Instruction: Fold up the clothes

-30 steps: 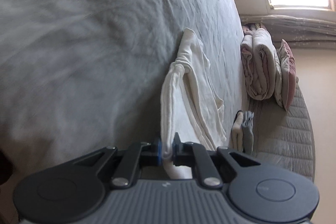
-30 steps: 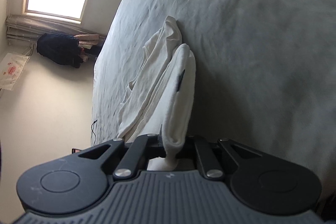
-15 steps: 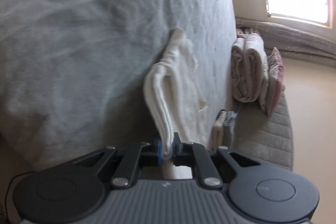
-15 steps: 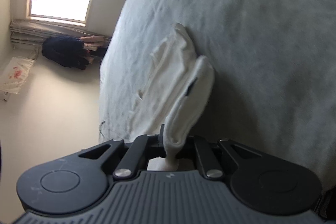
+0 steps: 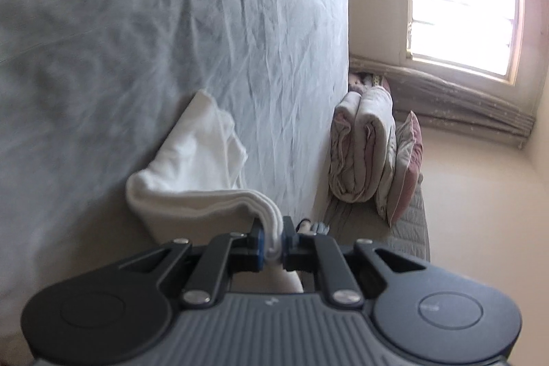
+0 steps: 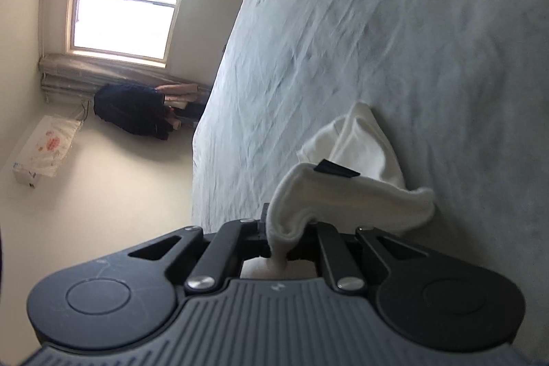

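Observation:
A white garment [image 5: 195, 167] hangs in thick folds over the grey bedsheet [image 5: 171, 23]. My left gripper [image 5: 272, 244] is shut on one bunched edge of it. In the right wrist view the same white garment [image 6: 353, 184] shows a small black tag [image 6: 336, 168]. My right gripper [image 6: 286, 234] is shut on another bunched edge. Both grippers hold the cloth above the bed, and its far end rests on the sheet [image 6: 377, 40].
Folded pinkish quilts and a pillow [image 5: 370, 153] are stacked at the bed's end under a bright window [image 5: 459, 2]. A small folded grey item [image 5: 317, 227] lies near them. A dark bundle of clothes [image 6: 133, 112] and a white box [image 6: 41, 150] sit by the wall.
Both grippers have swung with the garment, which now looks shorter and more bunched, doubled over on itself. More of the room and window shows in both views.

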